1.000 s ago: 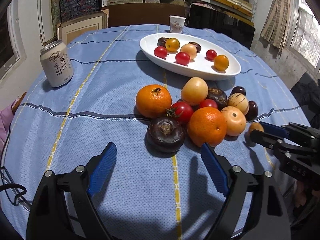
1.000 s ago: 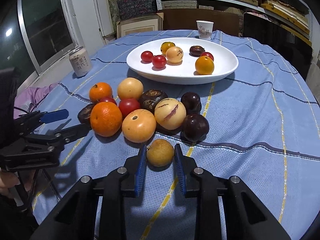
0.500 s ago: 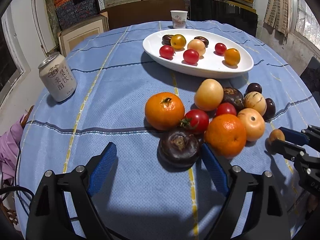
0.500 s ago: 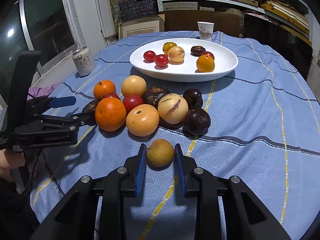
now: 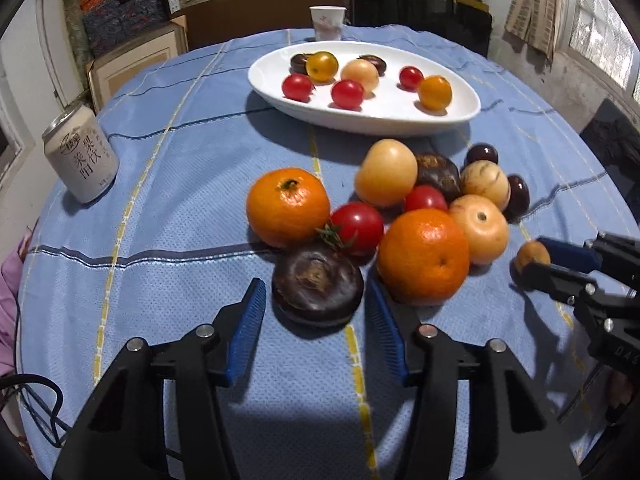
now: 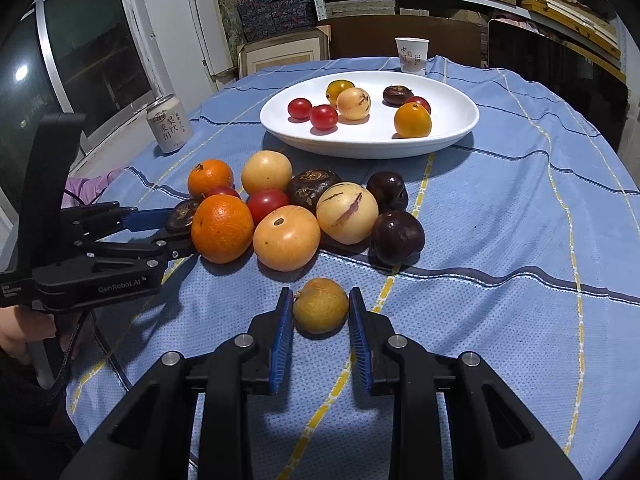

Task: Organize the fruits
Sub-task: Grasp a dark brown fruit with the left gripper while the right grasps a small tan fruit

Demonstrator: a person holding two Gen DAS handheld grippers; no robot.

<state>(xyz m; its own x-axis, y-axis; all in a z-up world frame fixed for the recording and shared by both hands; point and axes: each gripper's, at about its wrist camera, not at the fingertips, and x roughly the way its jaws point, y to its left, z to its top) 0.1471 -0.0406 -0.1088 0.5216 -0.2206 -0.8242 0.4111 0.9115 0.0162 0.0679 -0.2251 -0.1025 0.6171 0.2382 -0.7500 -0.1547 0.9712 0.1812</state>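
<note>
A flat dark brown fruit (image 5: 318,288) lies on the blue cloth at the near edge of a pile of oranges (image 5: 423,256), tomatoes and pale round fruits. My left gripper (image 5: 315,282) straddles it with its jaws closing; a thin gap still shows at the left pad (image 5: 252,312). From the right wrist view the same gripper (image 6: 176,224) reaches in from the left. My right gripper (image 6: 320,291) is shut on a small tan fruit (image 6: 320,306) that rests on the cloth. A white oval plate (image 5: 400,120) behind the pile holds several small fruits.
A drink can (image 5: 80,156) stands at the left of the table and a paper cup (image 5: 327,22) at the far edge behind the plate. An orange (image 5: 288,206) and a red tomato (image 5: 356,226) sit just beyond the dark fruit. A hand (image 6: 20,336) holds the left gripper.
My left gripper has slid forward to the dark brown fruit and its jaws have narrowed around it. The right gripper and its tan fruit have stayed put.
</note>
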